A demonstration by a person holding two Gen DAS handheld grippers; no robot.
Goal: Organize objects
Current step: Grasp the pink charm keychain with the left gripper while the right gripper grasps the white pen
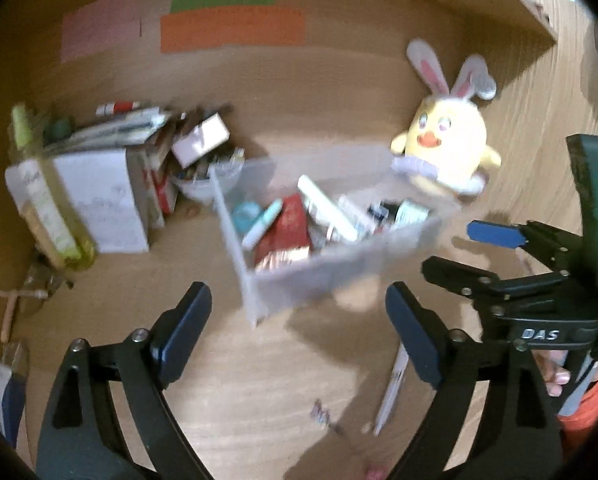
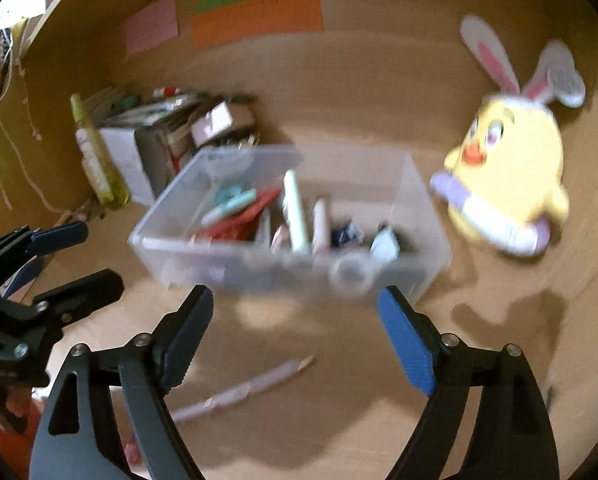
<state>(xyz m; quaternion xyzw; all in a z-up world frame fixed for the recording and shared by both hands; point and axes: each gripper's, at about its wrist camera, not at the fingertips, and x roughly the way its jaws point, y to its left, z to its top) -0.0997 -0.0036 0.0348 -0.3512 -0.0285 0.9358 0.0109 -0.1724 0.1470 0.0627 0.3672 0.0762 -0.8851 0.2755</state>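
Note:
A clear plastic box (image 1: 319, 276) (image 2: 259, 272) stands on the wooden desk. It holds pens, tubes and a red packet. My left gripper (image 1: 297, 296) is open just short of the box's near corner, with nothing between its fingers. My right gripper (image 2: 295, 300) is open in front of the box's long near wall, also empty. Each gripper shows in the other's view, at the side: the right one (image 1: 459, 252) and the left one (image 2: 83, 258). A pale pen (image 1: 391, 392) (image 2: 243, 390) lies loose on the desk below the grippers.
A yellow plush chick with rabbit ears (image 1: 447, 148) (image 2: 511, 168) sits right of the box. Left of it are a pile of books and cartons (image 1: 99, 192) (image 2: 139, 148) and a green-yellow bottle (image 1: 47, 200) (image 2: 95, 156). Coloured paper strips (image 1: 231, 28) hang on the back wall.

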